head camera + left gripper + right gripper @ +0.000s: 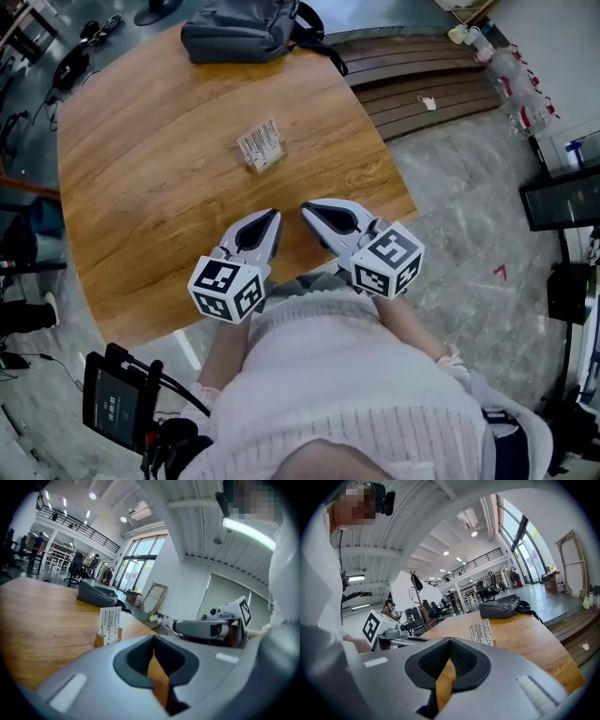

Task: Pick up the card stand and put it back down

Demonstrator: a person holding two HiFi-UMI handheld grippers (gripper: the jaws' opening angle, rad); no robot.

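The card stand (261,145), a small wooden base with an upright white printed card, stands near the middle of the round wooden table (141,178). It also shows upright in the left gripper view as the card stand (108,626) and in the right gripper view as the card stand (481,632). My left gripper (273,217) and right gripper (307,210) hover side by side over the table's near edge, well short of the stand. Both are shut with nothing between their jaws, tips almost meeting.
A grey backpack (248,30) lies at the table's far edge, beyond the stand. Wooden steps (427,94) run along the right of the table, with bottles (511,70) at their end. A tablet on a mount (117,403) sits at lower left.
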